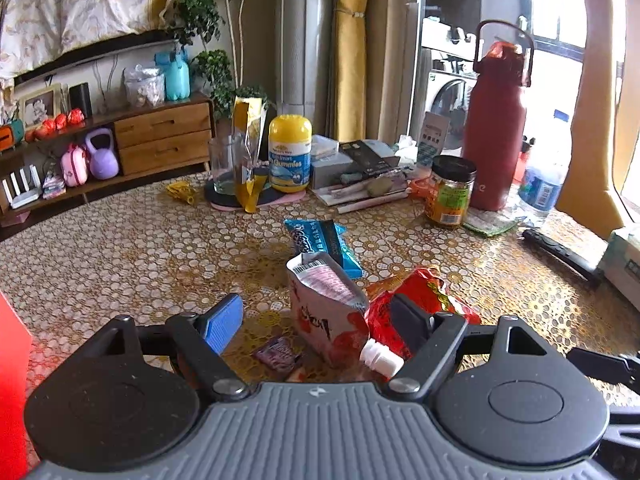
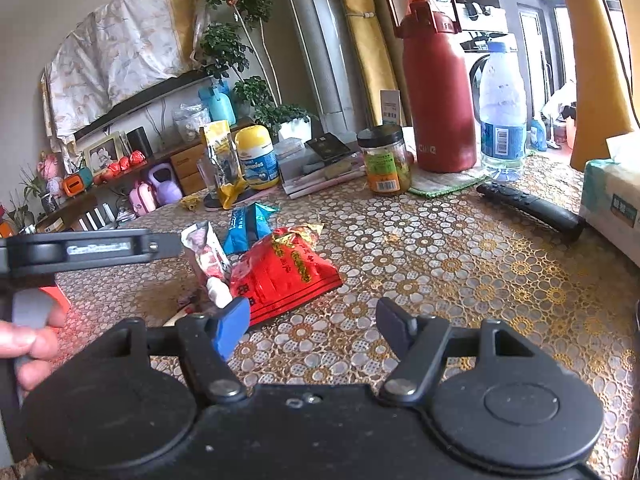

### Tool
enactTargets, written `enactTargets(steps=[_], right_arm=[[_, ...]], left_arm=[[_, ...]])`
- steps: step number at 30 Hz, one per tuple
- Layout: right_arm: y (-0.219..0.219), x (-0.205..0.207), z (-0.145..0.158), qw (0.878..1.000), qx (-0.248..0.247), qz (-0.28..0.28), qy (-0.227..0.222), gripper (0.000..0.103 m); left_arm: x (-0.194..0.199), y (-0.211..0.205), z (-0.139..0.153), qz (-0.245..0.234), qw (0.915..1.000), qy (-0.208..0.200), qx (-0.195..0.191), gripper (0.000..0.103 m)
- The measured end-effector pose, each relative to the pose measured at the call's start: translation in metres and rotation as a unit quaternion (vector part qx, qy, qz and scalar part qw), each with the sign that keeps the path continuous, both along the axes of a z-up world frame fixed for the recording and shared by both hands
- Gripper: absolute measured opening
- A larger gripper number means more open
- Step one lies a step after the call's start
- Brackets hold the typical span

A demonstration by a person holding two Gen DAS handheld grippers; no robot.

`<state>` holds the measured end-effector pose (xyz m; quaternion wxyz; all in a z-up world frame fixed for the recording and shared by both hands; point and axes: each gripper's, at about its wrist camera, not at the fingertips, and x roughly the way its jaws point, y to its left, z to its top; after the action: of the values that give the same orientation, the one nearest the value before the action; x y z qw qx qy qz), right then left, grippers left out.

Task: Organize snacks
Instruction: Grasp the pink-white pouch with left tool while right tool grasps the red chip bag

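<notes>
We've got the left hand-held gripper [image 1: 316, 320] low over the table [image 1: 120, 248], fingers spread wide, and sitting in the gap between them is the white spouted pouch [image 1: 328, 316] with its cap pointing back toward us; neither finger is touching it that we can see. Just right of the pouch, partly behind the black finger, lies the red snack bag [image 1: 424, 284], and beyond both rests the blue snack packet [image 1: 324, 240]. A small purple candy wrapper [image 1: 278, 354] lies flat by the blue pad. Over on our right side, the right hand-held gripper [image 2: 312, 326] is also wide apart and holding nothing, hovering above bare patterned cloth, its blue pad near the red bag's closest corner. From here we see the snacks bunched together in the middle of the table, pouch propped upright against the red bag. Farther back stand a yellow-capped gummies bottle [image 1: 290, 154], a dark-lidded jar [image 1: 450, 190], a tall red flask [image 1: 496, 128] and a clear water bottle [image 2: 502, 112], with a black remote [image 2: 528, 210] lying near a tissue pack [image 2: 612, 208] at the right edge.
</notes>
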<state>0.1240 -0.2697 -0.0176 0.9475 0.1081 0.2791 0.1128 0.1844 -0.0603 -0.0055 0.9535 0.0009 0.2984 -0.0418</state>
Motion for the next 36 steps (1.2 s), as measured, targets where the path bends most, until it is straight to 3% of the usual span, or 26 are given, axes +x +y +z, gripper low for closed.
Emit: enactTargets(steps=[10, 15, 19, 27, 36], right_arm=[[0.0, 0.016, -0.005, 1.0, 0.003, 0.004, 0.005, 0.069], [0.003, 0.025, -0.007, 1.0, 0.002, 0.008, 0.006, 0.071], [0.007, 0.033, -0.007, 1.0, -0.002, 0.013, 0.005, 0.072], [0.022, 0.062, -0.011, 0.999, -0.026, 0.031, 0.004, 0.074], [0.042, 0.088, -0.013, 0.997, -0.055, 0.057, 0.008, 0.081]], left_arm=[[0.03, -0.003, -0.019, 0.029, 0.9994, 0.013, -0.014, 0.081], [0.037, -0.002, -0.024, 0.018, 0.9993, 0.02, -0.027, 0.057], [0.04, -0.003, -0.031, 0.015, 0.9991, 0.026, -0.029, 0.052], [0.035, 0.004, -0.027, 0.007, 0.9992, 0.018, -0.034, 0.028], [0.024, 0.023, -0.021, 0.008, 0.9978, 0.015, -0.064, 0.026]])
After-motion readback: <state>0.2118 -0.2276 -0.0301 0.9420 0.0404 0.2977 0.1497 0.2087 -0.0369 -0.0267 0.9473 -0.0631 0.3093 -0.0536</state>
